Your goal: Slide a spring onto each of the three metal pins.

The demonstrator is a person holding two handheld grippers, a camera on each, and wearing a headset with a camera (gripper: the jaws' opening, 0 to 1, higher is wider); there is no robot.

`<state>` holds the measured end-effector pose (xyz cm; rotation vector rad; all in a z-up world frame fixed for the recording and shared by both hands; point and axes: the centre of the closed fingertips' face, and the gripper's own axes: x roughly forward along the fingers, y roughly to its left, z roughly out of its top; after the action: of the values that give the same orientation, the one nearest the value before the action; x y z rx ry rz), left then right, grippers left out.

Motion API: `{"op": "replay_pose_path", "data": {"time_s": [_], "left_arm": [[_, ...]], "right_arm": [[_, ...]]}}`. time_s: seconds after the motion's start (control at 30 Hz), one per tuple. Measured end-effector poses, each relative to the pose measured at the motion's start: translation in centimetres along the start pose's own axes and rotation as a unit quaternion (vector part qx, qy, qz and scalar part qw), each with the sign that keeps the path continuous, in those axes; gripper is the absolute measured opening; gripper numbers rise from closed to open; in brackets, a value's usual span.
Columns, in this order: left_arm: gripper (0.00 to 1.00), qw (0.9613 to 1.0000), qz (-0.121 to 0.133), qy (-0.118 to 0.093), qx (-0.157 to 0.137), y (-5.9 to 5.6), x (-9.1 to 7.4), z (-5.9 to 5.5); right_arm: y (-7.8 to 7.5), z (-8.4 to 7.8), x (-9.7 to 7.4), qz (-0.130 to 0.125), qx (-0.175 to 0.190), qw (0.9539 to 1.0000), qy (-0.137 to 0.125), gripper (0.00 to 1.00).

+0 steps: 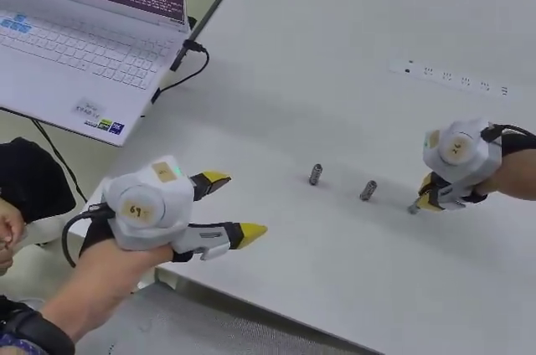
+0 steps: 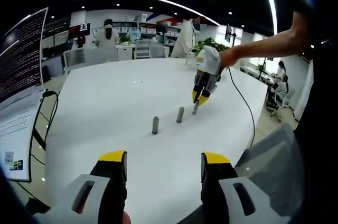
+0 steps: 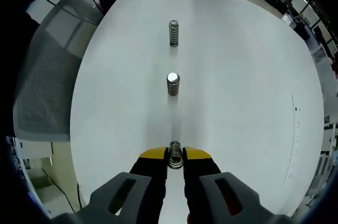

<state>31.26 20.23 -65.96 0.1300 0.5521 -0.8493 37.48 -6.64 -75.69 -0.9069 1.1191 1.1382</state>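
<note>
Two springs stand upright on pins on the white table (image 1: 335,54): one in the middle (image 1: 316,174) (image 2: 156,124) (image 3: 174,33) and one to its right (image 1: 368,191) (image 2: 180,114) (image 3: 173,84). A third spring (image 3: 175,155) (image 1: 414,207) stands in line with them at the table surface, and my right gripper (image 3: 175,155) (image 1: 429,198) (image 2: 200,97) is shut on it. Whether a pin is inside it is hidden. My left gripper (image 1: 233,204) (image 2: 163,158) hovers open over the near table edge, well left of the springs, holding nothing.
An open laptop (image 1: 79,45) with a black cable (image 1: 188,70) sits at the far left. A white power strip (image 1: 456,79) lies at the back right. A grey chair (image 3: 47,76) stands by the near table edge. People sit in the room beyond (image 2: 108,34).
</note>
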Motion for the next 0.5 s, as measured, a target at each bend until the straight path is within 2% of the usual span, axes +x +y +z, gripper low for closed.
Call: {"op": "replay_pose_path", "data": {"time_s": [0.5], "left_arm": [[0.52, 1.0, 0.0, 0.002, 0.004, 0.3, 0.2, 0.4]], "right_arm": [[0.1, -0.4, 1.3, 0.005, 0.003, 1.0, 0.004, 0.09]]}}
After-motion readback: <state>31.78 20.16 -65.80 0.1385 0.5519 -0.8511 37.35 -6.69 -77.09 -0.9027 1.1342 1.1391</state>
